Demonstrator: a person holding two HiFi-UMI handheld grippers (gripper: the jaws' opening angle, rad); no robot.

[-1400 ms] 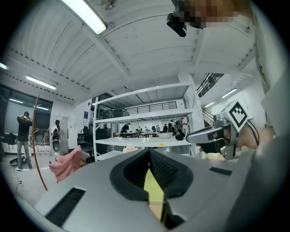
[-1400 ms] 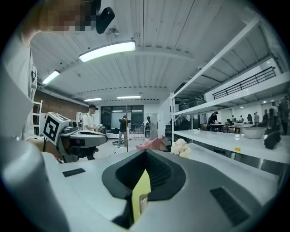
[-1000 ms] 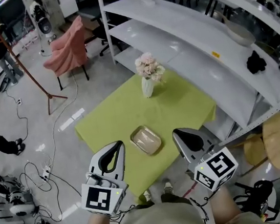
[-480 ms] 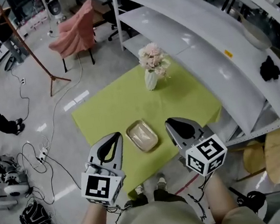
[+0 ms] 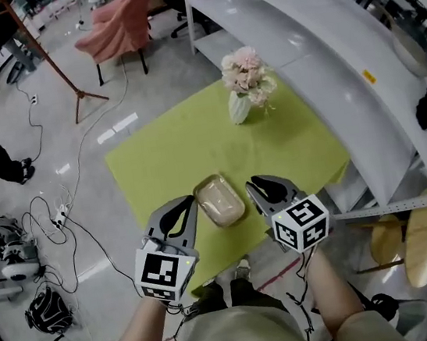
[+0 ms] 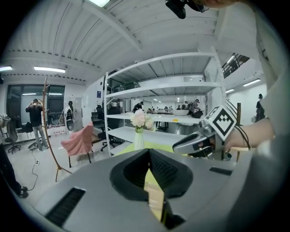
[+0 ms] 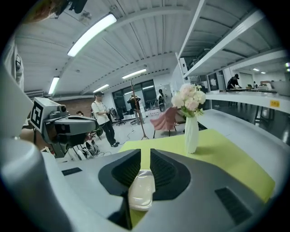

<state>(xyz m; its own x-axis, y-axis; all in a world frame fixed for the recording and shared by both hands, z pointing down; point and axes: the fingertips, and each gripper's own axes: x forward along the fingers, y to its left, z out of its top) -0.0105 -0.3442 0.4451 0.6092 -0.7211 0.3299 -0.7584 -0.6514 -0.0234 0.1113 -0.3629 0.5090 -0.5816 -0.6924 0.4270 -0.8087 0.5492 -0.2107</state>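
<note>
A yellow-green table (image 5: 164,157) bears a shallow beige tray (image 5: 219,200) near its front edge and a white vase of pale pink flowers (image 5: 241,107) at the back. My left gripper (image 5: 183,203) hovers just left of the tray, jaws shut and empty; in its own view the jaws (image 6: 148,152) meet at the tips. My right gripper (image 5: 256,183) hovers just right of the tray. Its jaws (image 7: 145,152) stand a narrow slit apart, with the tray (image 7: 141,190) showing through the gap below. The vase (image 7: 191,133) stands beyond. Neither gripper touches anything.
White shelving (image 5: 321,40) runs along the table's far and right sides. A pink-draped chair (image 5: 119,29) and a wooden tripod stand (image 5: 49,63) are on the floor behind. Cables (image 5: 55,219) lie at the left, round stools (image 5: 413,244) at the right. People (image 7: 102,118) stand far off.
Both grippers have tipped downward and moved in beside the tray. The table and vase have come into both gripper views. The right jaws have parted slightly.
</note>
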